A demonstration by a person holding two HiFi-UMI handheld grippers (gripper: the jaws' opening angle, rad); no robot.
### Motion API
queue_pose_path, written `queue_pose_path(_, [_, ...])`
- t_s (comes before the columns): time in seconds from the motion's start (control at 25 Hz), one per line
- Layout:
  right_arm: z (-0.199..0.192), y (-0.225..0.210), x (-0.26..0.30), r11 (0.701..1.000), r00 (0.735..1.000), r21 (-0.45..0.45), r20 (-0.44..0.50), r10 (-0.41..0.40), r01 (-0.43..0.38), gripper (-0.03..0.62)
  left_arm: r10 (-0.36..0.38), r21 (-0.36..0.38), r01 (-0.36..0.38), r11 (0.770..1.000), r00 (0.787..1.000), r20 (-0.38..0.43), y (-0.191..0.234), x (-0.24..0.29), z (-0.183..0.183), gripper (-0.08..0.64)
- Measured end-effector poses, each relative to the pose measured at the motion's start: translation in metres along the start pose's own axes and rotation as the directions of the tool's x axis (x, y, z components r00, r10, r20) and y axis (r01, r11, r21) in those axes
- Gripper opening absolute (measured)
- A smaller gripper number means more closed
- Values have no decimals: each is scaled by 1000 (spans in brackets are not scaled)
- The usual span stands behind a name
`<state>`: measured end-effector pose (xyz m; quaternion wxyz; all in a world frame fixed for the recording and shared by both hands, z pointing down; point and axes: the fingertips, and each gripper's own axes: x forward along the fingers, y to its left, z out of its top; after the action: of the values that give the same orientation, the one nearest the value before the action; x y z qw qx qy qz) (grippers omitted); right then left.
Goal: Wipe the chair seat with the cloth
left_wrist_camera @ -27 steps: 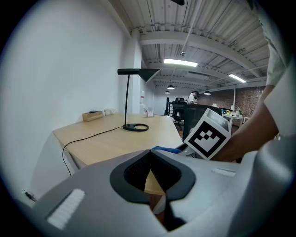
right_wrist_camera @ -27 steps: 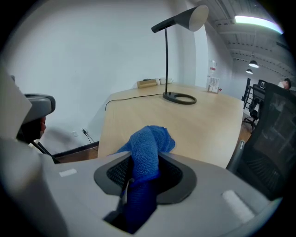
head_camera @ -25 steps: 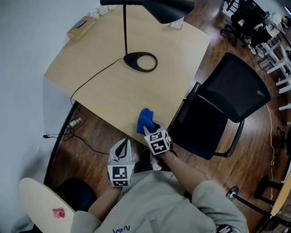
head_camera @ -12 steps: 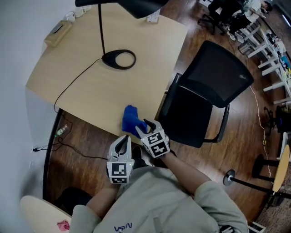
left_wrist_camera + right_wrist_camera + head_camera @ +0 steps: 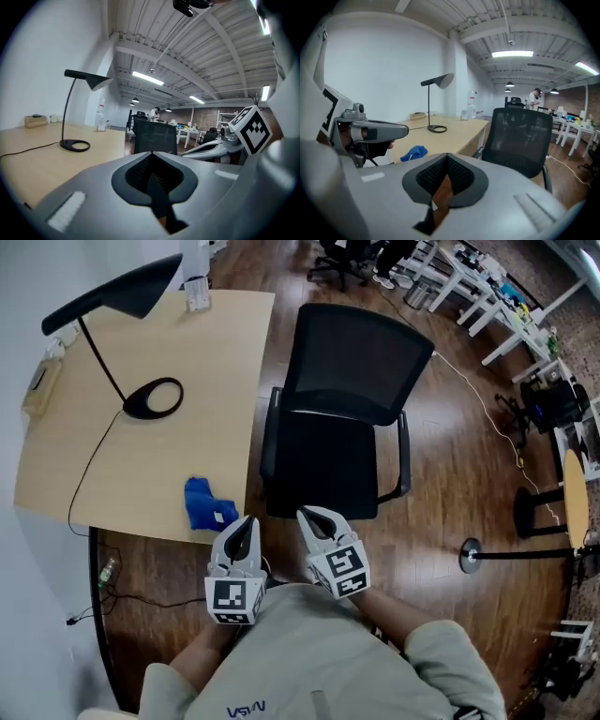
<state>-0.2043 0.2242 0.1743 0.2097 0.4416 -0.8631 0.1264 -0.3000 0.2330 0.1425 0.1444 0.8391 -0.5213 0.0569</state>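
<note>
The blue cloth (image 5: 208, 504) lies crumpled on the wooden desk (image 5: 141, 465) near its front edge; in the right gripper view the cloth (image 5: 415, 152) shows left of centre. The black office chair has its seat (image 5: 323, 474) bare, facing me, backrest (image 5: 356, 362) beyond. My left gripper (image 5: 247, 523) hangs just right of the cloth, off the desk edge, shut and empty. My right gripper (image 5: 314, 517) hovers before the seat's front edge; its jaws have just been closing and stand shut with nothing between them. Each gripper sees the other: right gripper (image 5: 206, 147), left gripper (image 5: 375, 129).
A black desk lamp (image 5: 150, 397) with its cable stands on the desk. The chair's armrests (image 5: 270, 442) flank the seat. A floor stand's round base (image 5: 469, 555) sits right of the chair. White tables (image 5: 487, 287) and more chairs fill the far right.
The right gripper has drawn back from the blue cloth, which stays on the desk. Both grippers have swung right, and my view has turned to face the chair.
</note>
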Motion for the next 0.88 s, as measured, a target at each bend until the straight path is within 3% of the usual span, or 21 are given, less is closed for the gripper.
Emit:
queue_pose_path(0.24, [-4,-71,-110,973,972,131,111,-205,190,0,-144,69,144,987,990,2,-102,17,21,5])
queue_pose_path(0.48, [-14,-110,-218,948,937,193,195,-291,254,0,-213,126,206,970,976,39,-207,14,37,5])
queue_pose_path(0.68, [-43,-125,-280,935,927,252,221,-305,247,0,-194,173,188,967,981,18,-273,2,18,5])
queue_pose_path(0.88, [-74,-121,-322,943,934,275,250,-257,186,0,-121,175,119,977,993,2,-317,-27,-2,5])
